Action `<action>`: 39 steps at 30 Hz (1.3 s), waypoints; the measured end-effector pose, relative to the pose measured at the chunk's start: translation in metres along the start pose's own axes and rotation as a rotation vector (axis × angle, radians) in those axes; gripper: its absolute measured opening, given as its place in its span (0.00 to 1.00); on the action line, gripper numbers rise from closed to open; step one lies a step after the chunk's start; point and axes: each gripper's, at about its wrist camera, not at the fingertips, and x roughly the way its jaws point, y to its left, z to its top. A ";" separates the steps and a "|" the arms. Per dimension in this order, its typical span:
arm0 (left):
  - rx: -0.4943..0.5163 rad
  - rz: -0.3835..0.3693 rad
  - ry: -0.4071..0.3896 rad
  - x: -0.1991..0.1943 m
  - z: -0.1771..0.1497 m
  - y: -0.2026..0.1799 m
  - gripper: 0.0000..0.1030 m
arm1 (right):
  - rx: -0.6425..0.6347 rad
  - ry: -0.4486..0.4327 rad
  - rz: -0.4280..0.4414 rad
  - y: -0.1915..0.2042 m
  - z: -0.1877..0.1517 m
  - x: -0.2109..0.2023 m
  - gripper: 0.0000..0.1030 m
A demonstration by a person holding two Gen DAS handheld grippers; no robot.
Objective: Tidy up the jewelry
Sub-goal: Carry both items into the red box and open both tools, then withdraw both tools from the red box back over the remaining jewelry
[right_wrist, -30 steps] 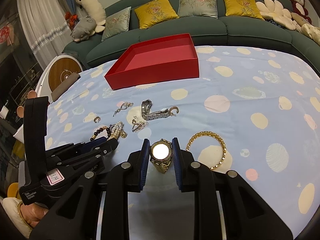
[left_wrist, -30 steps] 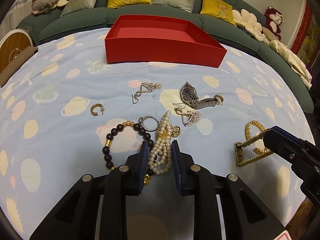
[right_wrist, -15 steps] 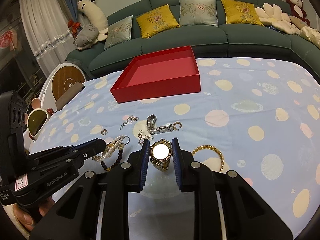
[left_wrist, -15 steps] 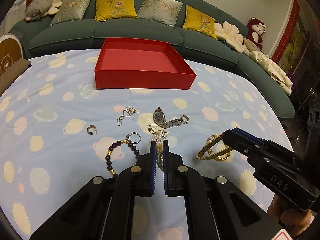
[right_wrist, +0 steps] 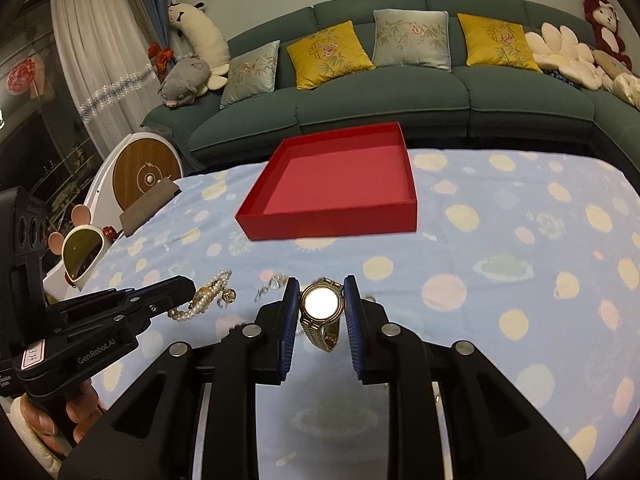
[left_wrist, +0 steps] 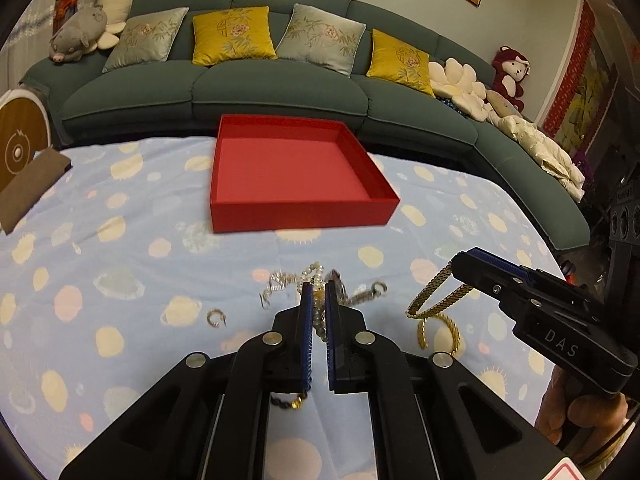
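Note:
My left gripper (left_wrist: 319, 300) is shut on a pearl bracelet (left_wrist: 313, 273), whose strands hang lifted off the blue planet-print cloth (left_wrist: 120, 280). From the right wrist view the same left gripper (right_wrist: 191, 285) shows at the left with the pearl bracelet (right_wrist: 205, 296) dangling from its tip. My right gripper (right_wrist: 321, 285) is shut on a gold watch (right_wrist: 320, 303), face toward the camera, band hanging below. In the left wrist view the right gripper (left_wrist: 480, 270) carries that watch's gold band (left_wrist: 436, 300). An empty red box (left_wrist: 304, 214) (right_wrist: 332, 224) stands beyond both.
On the cloth lie a gold bangle (left_wrist: 440, 332), a gold hoop earring (left_wrist: 215, 317), a silver earring (left_wrist: 276, 285), a silver watch (left_wrist: 362, 295) and part of a dark bead bracelet (left_wrist: 285, 402). A green sofa (left_wrist: 280, 88) with cushions runs behind. A brown pad (left_wrist: 32, 184) lies far left.
The left jaws closed on the pearl bracelet and lifted it off the cloth. The right gripper rose too, keeping the gold watch. The red box now looks farther below both.

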 end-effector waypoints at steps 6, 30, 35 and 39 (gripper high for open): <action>0.012 0.029 -0.055 0.021 0.078 0.014 0.03 | -0.032 -0.041 -0.015 -0.006 0.074 0.036 0.21; -0.045 0.228 0.093 0.250 0.205 0.080 0.05 | 0.053 0.103 -0.106 -0.074 0.182 0.258 0.22; -0.102 0.238 0.102 0.253 0.203 0.089 0.36 | 0.068 0.041 -0.115 -0.078 0.177 0.250 0.33; -0.095 0.207 0.044 0.214 0.196 0.087 0.36 | 0.077 -0.019 -0.073 -0.080 0.169 0.207 0.33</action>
